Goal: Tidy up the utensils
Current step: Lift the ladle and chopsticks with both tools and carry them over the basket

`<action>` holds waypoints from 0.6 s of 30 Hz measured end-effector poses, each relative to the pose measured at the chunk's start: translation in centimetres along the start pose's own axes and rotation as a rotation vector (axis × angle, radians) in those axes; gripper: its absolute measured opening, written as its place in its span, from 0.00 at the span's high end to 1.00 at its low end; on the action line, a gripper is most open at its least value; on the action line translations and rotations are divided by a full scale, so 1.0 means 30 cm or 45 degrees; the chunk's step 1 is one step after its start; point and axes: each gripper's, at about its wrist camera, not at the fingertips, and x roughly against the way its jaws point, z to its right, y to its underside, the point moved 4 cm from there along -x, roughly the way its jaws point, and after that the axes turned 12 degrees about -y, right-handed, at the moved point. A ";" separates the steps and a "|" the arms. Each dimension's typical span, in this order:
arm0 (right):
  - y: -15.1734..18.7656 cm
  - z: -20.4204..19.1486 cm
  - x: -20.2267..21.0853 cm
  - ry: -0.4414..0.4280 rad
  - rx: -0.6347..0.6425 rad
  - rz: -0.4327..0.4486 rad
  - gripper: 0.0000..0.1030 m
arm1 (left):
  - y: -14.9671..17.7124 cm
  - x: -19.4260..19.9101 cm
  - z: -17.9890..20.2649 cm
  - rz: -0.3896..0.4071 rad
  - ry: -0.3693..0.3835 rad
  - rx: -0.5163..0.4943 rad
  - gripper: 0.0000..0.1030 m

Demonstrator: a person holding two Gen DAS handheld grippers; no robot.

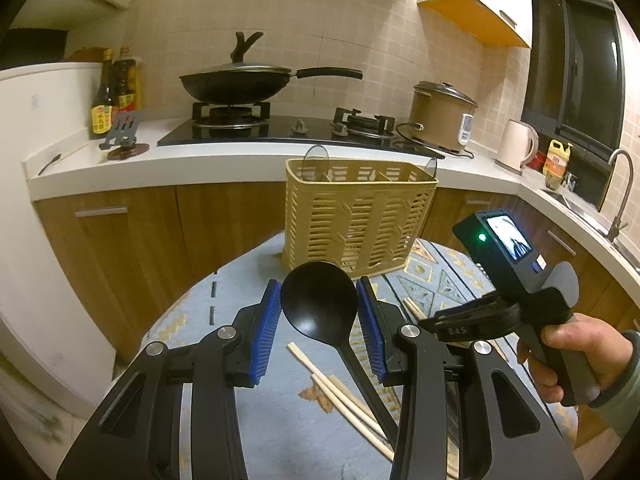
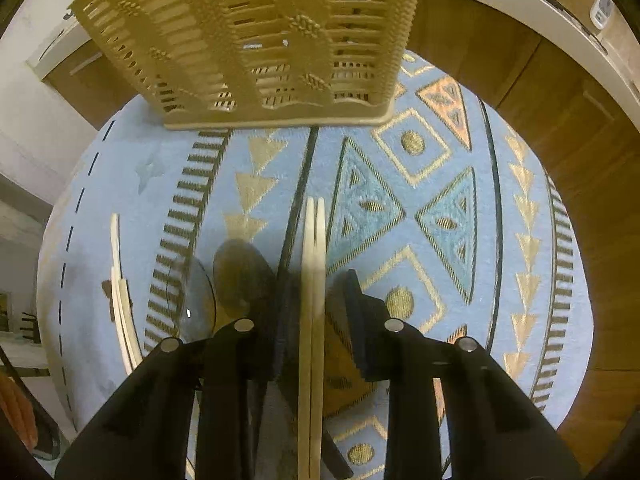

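**Both grippers line up on loose utensils in front of the caddy**

The tan slotted utensil caddy (image 1: 360,216) stands upright at the far edge of a round table covered with a blue patterned cloth (image 1: 248,280), its open top facing up so utensils can drop in handle first. Two clear spoon bowls already poke above its rim.

The left gripper (image 1: 318,312) hovers over the near part of the cloth with its blue-padded fingers (image 1: 266,332) spread wide, one on each side of the bowl of a black plastic ladle (image 1: 320,304). The pads look close to the bowl, but whether they touch it cannot be told; nothing is pinched. The ladle's handle runs back toward the near edge, beneath the gripper, so the bowl is the part offered for a grasp. Loose wooden chopsticks (image 1: 344,400) lie just beside that handle.

The right gripper (image 2: 316,320) points toward the caddy with its fingers spread as well, straddling a pair of chopsticks (image 2: 313,280) that lie side by side, lengthwise between the fingers. That alignment probably suits closing on both sticks at once. More chopsticks (image 2: 120,292) rest near the left edge of the cloth, and a clear spoon (image 2: 196,300) lies between the two sets.

Judging by what remains on the cloth, most of the sorting is yet to be done.
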 end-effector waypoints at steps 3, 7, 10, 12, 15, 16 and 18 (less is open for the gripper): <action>-0.009 -0.006 0.004 0.004 0.036 0.007 0.90 | -0.009 -0.004 0.004 0.002 -0.007 -0.007 0.64; 0.021 0.017 0.044 -0.093 0.043 0.093 0.91 | -0.023 -0.006 0.013 0.009 -0.016 -0.012 0.64; 0.064 0.020 0.142 -0.180 0.081 0.216 0.91 | -0.037 0.000 0.025 0.029 -0.024 -0.021 0.64; 0.093 0.018 0.210 -0.240 0.120 0.308 0.91 | -0.050 0.004 0.036 0.046 -0.036 -0.031 0.64; 0.140 0.005 0.313 -0.304 0.182 0.455 0.91 | -0.081 0.007 0.059 0.076 -0.056 -0.049 0.64; 0.148 -0.010 0.344 -0.334 0.208 0.509 0.91 | -0.095 0.007 0.067 0.089 -0.064 -0.057 0.64; 0.167 -0.021 0.419 -0.401 0.278 0.641 0.91 | -0.116 0.010 0.080 0.111 -0.080 -0.069 0.64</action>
